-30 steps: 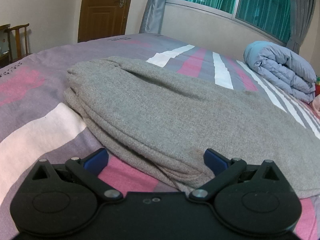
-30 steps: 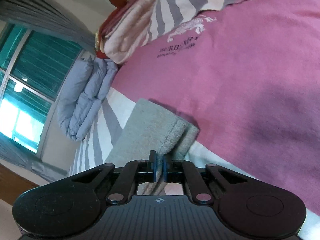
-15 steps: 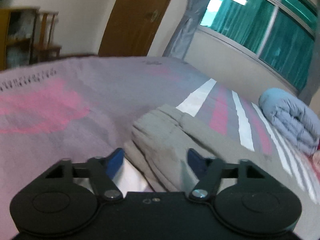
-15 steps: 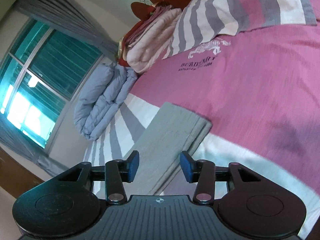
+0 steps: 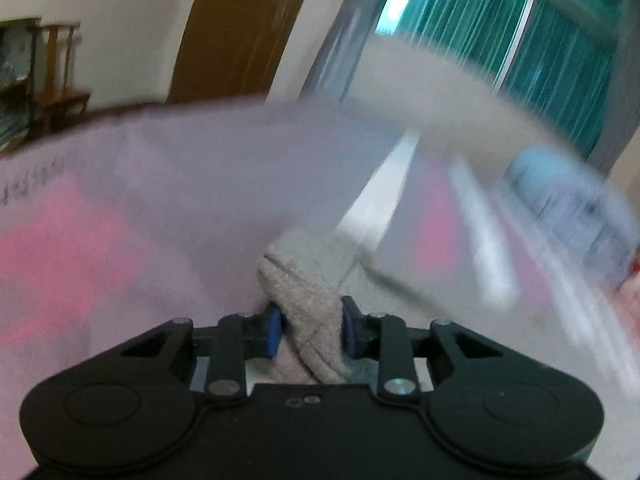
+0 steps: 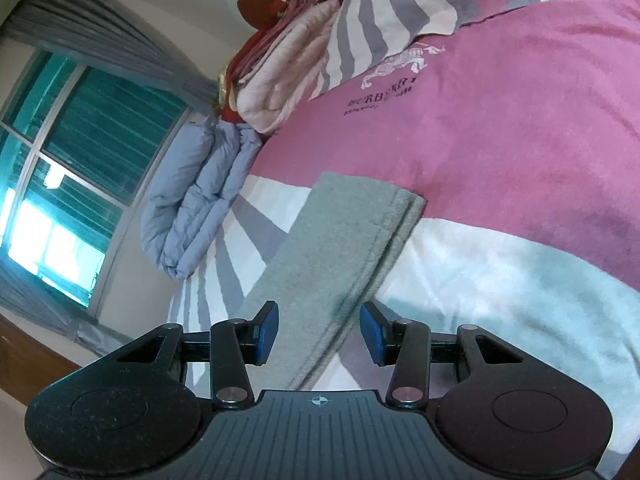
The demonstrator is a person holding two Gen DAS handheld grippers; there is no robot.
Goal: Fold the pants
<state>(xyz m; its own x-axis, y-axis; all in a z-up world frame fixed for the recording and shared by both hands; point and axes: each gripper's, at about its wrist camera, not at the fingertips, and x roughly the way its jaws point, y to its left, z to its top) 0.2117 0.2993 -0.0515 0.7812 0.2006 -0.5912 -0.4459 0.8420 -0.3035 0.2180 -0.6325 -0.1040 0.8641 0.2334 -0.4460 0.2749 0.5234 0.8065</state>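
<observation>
The grey knitted pants (image 5: 308, 284) lie on the bed. In the left wrist view, which is blurred by motion, my left gripper (image 5: 310, 330) is shut on a bunched end of the pants, with the cloth pinched between the blue pads (image 5: 274, 330). In the right wrist view the leg end of the pants (image 6: 340, 248) lies flat, folded in layers, on the bedspread. My right gripper (image 6: 318, 330) is open and empty, its jaws on either side of the pants just above them.
The bedspread is pink, white and grey striped (image 6: 520, 140). A folded blue duvet (image 6: 200, 196) lies near the window. A stack of folded cloth (image 6: 280, 72) and a striped pillow (image 6: 420, 12) sit at the head. A wooden door (image 5: 240, 28) and chair (image 5: 60, 92) stand beyond the bed.
My left gripper has moved along the pants and shut on their bunched end. My right gripper has let go of the leg end, opened and drawn back.
</observation>
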